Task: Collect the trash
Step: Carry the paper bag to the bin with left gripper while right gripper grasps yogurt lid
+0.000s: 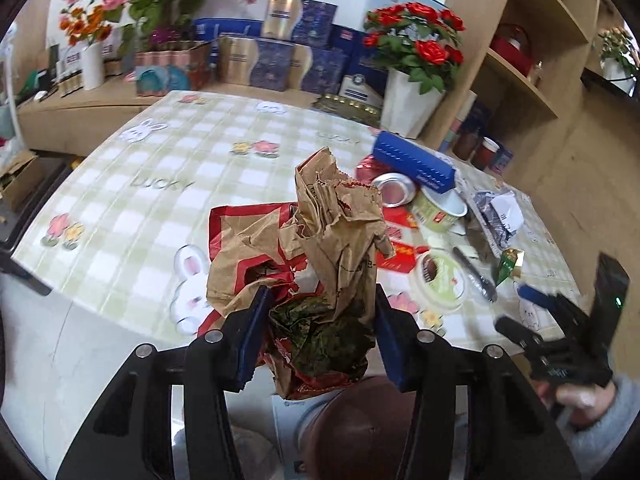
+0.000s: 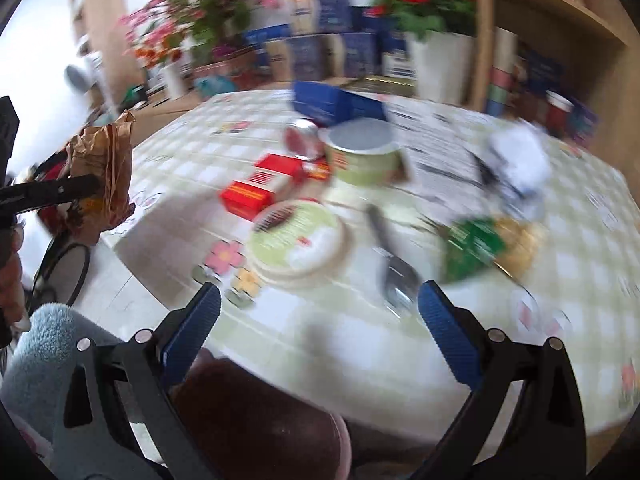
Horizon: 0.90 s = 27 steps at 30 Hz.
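Surroundings: round table (image 1: pixel 132 168) with green-check cloth, rabbit and flower prints; stacked blue/gold boxes (image 1: pixel 280 52) behind it; wooden shelf unit (image 1: pixel 532 60) at right; red-rose pot (image 1: pixel 416 80) at table's far edge.
Left gripper (image 1: pixel 320 336): jaws partly closed, clamped on the brown paper bag bundle (image 1: pixel 332 232); blue pads press its lower part from both sides. Bundle sits at the near table edge, crumpled, with red-printed paper and a dark green wrapper bunched in at the bottom.
Right gripper (image 2: pixel 320 308): jaws wide apart, nothing between them, above the near table edge. View is motion-blurred.
Obstructions: bag bundle blocks the left wrist view of the table centre; trash cluster lies right of it.
Counts: 1 blue carton (image 1: pixel 416 162), 1 crushed can (image 1: pixel 394 188), 1 green cup (image 2: pixel 366 152), 1 round lid (image 2: pixel 298 240), 1 dark spoon (image 2: pixel 394 264), 1 green-gold wrapper (image 2: pixel 480 246), 1 crumpled white paper (image 2: pixel 520 160); red packets (image 2: pixel 264 188), at least 2, blurred.
Containers: green cup lies tilted on its side, foil-lined inside, contents cannot tell. Lid lies flat just beside it. Can on its side, touching the blue carton.
Near spoon: right gripper's right pad sits just beside the spoon bowl in frame; contact cannot tell.
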Motion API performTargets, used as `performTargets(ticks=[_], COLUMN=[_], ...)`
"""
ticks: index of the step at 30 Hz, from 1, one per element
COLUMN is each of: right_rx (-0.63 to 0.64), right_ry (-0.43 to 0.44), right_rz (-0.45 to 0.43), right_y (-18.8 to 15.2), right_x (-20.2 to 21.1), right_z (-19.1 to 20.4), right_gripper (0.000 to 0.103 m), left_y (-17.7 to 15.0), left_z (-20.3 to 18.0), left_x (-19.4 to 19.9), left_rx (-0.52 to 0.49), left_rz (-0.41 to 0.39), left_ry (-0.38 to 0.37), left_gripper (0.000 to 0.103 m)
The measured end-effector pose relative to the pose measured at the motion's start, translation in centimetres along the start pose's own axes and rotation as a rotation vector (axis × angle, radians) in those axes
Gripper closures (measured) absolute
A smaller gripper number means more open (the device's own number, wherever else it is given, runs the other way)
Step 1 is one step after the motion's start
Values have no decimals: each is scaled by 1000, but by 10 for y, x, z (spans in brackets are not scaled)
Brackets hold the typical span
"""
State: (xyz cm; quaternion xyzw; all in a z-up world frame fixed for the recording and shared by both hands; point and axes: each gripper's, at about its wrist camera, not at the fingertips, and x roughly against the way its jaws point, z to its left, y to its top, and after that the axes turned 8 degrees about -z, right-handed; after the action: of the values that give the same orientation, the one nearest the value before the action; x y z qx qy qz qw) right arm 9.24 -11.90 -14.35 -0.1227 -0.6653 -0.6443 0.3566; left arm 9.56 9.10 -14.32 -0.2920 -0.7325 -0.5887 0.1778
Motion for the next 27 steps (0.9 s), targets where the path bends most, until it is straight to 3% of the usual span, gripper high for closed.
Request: performTargets(ticks=[3,10,15,20,27], right_rx=[75,84,88,73,3], right_ry=[50,-25,-67,-57,4], right_rz=[6,59,118,131,19], right_y=[8,17,17,17,24], right_x=[-26,-72,-93,-87,-43], right_z=[13,14,12,12,23], right_gripper=[6,8,19,20,21], left_y=[-3,-5,-10,-16,-15], left_z=[11,15,15,14,6], left_x=[8,12,13,15,26], left_rx=[12,18,9,12,10], left_rz=[-10,-28,-23,-14,-16], left_ry=[9,-2,-12,-24,-53], left_gripper=[54,54,54,54,54])
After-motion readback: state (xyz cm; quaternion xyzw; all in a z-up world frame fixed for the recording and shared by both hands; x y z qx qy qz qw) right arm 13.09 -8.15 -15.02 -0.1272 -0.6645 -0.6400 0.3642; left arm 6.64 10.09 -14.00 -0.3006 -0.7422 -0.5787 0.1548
